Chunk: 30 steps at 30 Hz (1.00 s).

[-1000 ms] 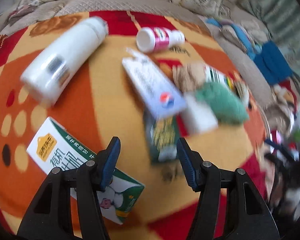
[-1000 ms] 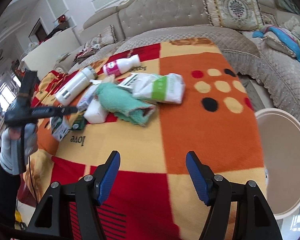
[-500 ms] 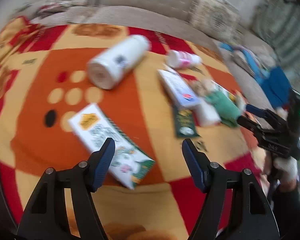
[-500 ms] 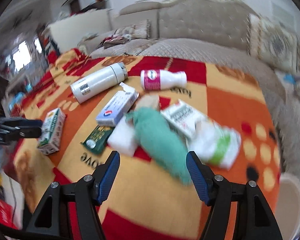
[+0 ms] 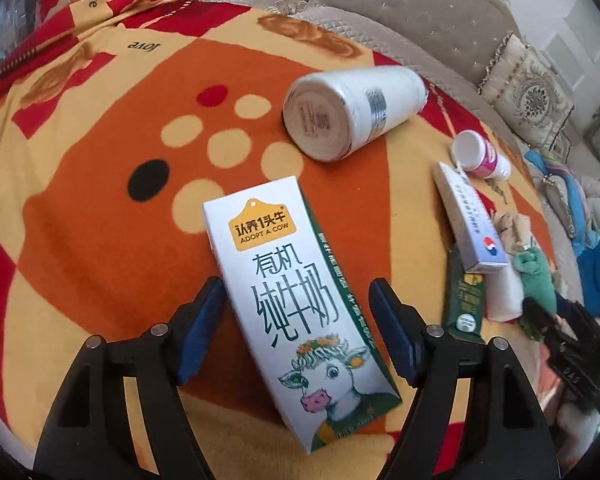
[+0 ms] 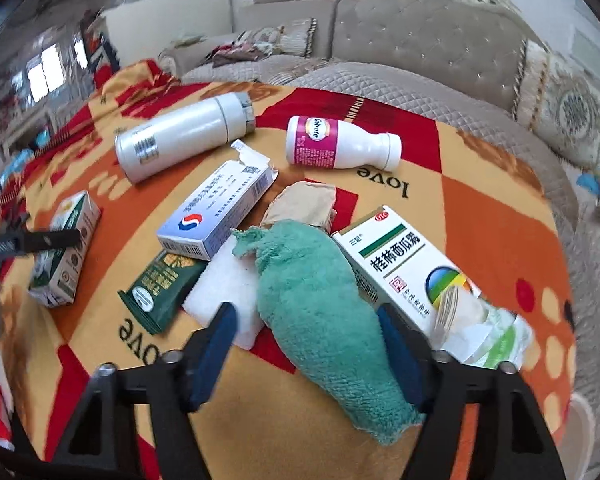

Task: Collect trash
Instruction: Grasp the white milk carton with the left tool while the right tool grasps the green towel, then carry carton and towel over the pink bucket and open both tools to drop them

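Observation:
My left gripper [image 5: 296, 332] is open and straddles a white-and-green milk carton [image 5: 296, 296] lying flat on the orange blanket; the fingers do not touch it. The carton also shows at the left of the right wrist view [image 6: 62, 248], with the left gripper's finger [image 6: 40, 240] over it. My right gripper [image 6: 306, 350] is open above a green cloth [image 6: 320, 312]. Around the cloth lie a blue-and-white box [image 6: 216, 210], a dark green wrapper [image 6: 160, 290], a white pad [image 6: 228, 292], a green-striped medicine box [image 6: 404, 268] and a crumpled wrapper [image 6: 484, 332].
A white flask [image 6: 180, 142] and a pink-labelled white bottle [image 6: 336, 144] lie farther back on the blanket; both also show in the left wrist view, the flask [image 5: 352, 112] and the bottle [image 5: 480, 154]. A grey sofa [image 6: 420, 40] with cushions stands behind.
My left gripper has swung left and come down over the milk carton. My right gripper has moved in over the blanket to the green cloth. Both stayed open.

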Each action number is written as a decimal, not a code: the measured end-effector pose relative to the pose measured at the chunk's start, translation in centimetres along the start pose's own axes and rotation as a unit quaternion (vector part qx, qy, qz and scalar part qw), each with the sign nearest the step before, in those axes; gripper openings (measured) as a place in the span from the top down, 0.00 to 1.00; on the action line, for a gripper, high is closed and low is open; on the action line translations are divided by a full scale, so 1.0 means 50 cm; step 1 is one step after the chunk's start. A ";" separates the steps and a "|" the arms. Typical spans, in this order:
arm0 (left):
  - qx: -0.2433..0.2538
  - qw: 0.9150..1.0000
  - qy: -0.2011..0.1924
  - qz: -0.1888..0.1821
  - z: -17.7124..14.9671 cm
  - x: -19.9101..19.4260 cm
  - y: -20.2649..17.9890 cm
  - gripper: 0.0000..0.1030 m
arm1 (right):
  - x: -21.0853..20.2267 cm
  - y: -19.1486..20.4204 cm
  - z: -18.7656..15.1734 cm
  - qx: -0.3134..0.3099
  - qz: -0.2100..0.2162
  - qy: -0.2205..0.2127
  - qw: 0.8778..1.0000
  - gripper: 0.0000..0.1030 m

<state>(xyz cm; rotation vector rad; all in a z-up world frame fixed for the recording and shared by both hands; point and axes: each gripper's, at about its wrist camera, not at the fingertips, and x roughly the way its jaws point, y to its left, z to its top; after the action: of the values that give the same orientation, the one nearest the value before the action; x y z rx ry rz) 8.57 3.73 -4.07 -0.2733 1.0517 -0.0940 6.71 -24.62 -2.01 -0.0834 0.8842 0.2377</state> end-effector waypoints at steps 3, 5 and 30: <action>0.015 1.000 -0.005 0.005 -0.006 -0.002 -0.007 0.32 | -0.016 -0.001 -0.009 0.005 0.001 -0.006 1.000 0.56; 0.021 1.000 0.005 -0.015 -0.012 -0.007 -0.010 0.37 | -0.039 -0.003 -0.020 0.015 0.012 -0.015 1.000 0.59; 0.181 0.971 0.006 -0.159 -0.177 -0.135 -0.350 0.44 | -0.315 -0.138 -0.241 0.185 0.041 -0.107 0.976 0.60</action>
<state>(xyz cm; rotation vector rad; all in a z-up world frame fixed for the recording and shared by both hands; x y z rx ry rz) -1.51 -13.29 2.20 -0.1074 0.9756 -0.5717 -10.32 -36.05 2.39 0.3208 0.7057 0.1512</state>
